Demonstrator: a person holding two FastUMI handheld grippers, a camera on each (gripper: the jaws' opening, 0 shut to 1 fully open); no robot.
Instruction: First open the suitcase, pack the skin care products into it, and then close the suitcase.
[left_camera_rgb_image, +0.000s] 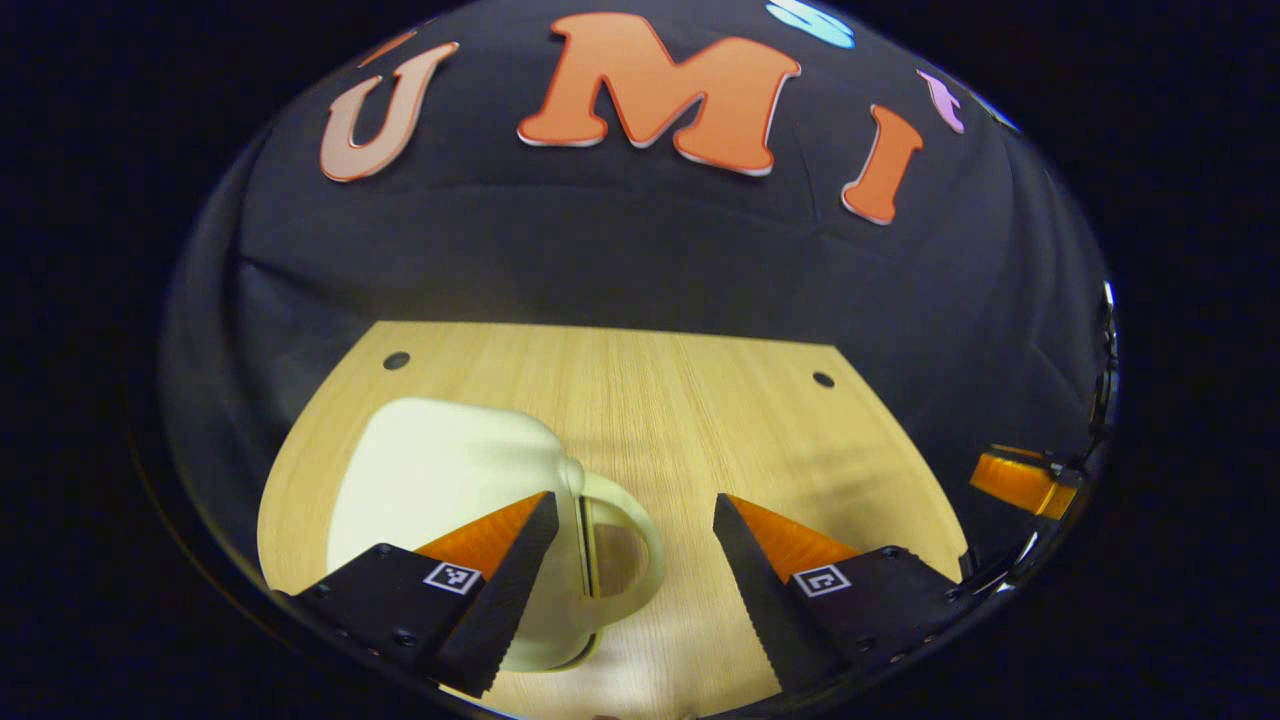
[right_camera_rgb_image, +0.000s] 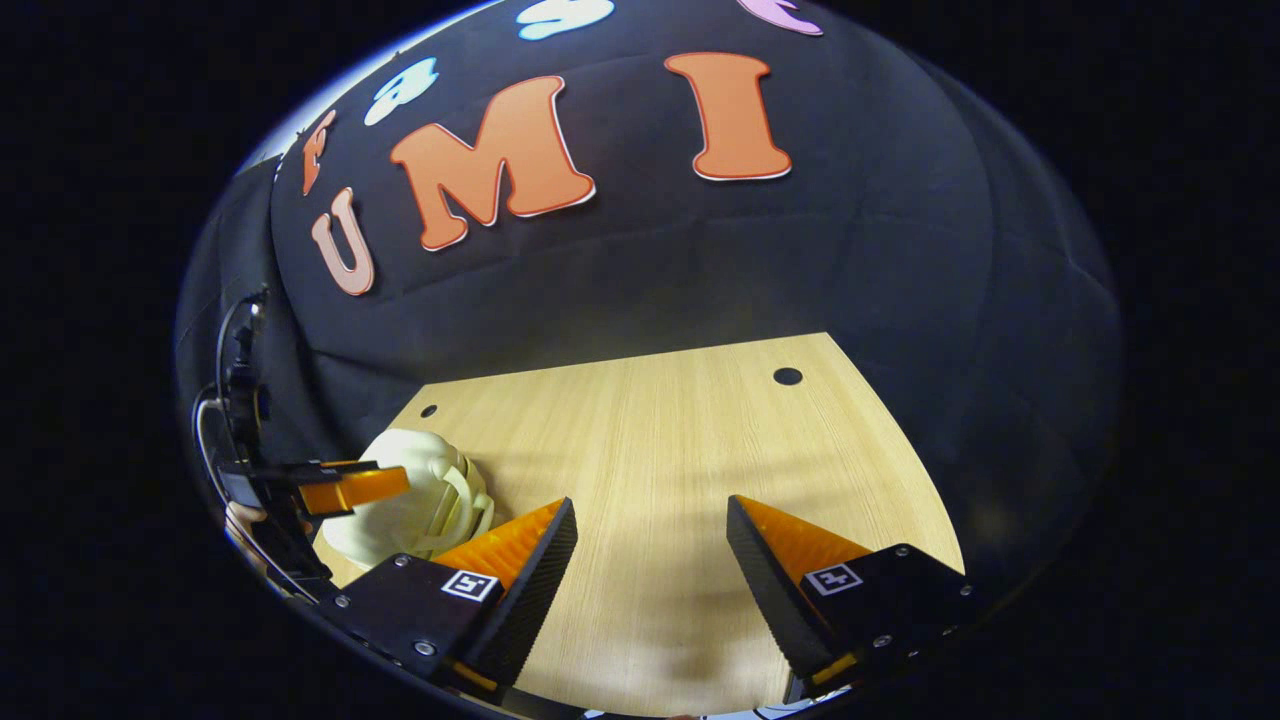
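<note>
A pale wooden table (left_camera_rgb_image: 700, 420) stands against the black cloth wall. In the left gripper view, the left gripper (left_camera_rgb_image: 632, 545) hangs wide apart, gripping nothing, over the handle of a small cream suitcase (left_camera_rgb_image: 440, 470) lying closed. The right gripper (right_camera_rgb_image: 650, 550) gapes too, over bare wood, suitcase (right_camera_rgb_image: 420, 500) to its left.

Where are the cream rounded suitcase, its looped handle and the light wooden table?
Cream rounded suitcase (left_camera_rgb_image: 440, 470): left gripper view, on its shell.
Looped handle (left_camera_rgb_image: 640, 530): left gripper view, on the curved loop.
Light wooden table (right_camera_rgb_image: 660, 450): right gripper view, on bare top.
</note>
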